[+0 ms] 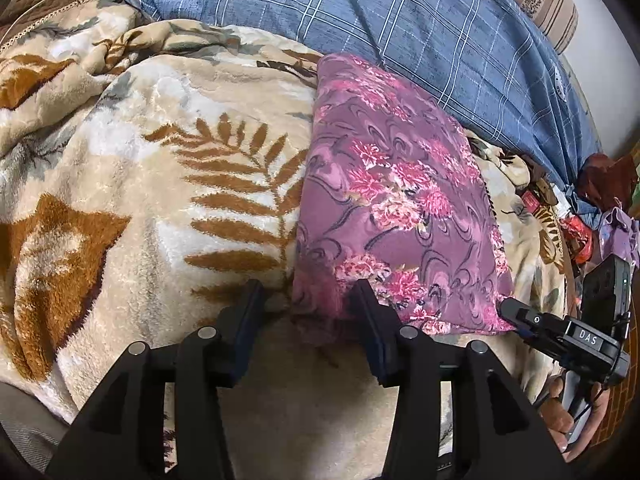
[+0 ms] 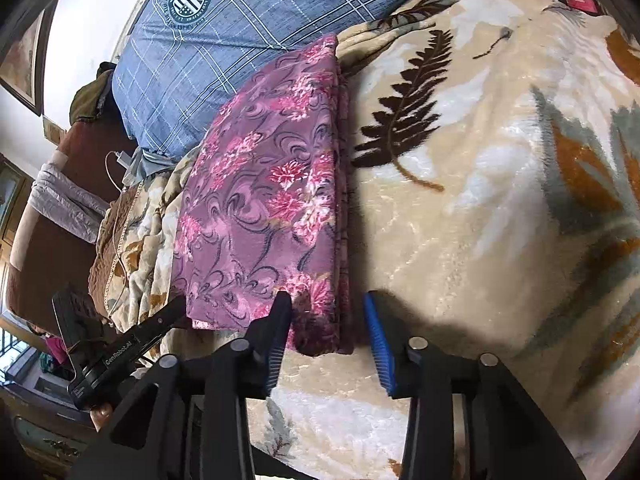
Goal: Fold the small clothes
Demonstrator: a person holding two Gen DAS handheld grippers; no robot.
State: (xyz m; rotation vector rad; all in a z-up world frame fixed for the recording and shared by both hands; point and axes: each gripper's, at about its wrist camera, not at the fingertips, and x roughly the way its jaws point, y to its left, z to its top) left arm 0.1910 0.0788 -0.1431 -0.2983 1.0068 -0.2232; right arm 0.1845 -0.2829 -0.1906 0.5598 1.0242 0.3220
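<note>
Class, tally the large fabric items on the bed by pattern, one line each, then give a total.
Purple floral folded cloth: 1
Beige leaf-print blanket: 1
Blue checked bedding: 1
Total: 3

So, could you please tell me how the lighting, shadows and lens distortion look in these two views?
Left wrist view: soft, even light, black fisheye corners, sharp purple cloth. Right wrist view: the right gripper casts a dark shadow on the blanket, the pillow bows with the lens, and a bright window sits at lower left.
</note>
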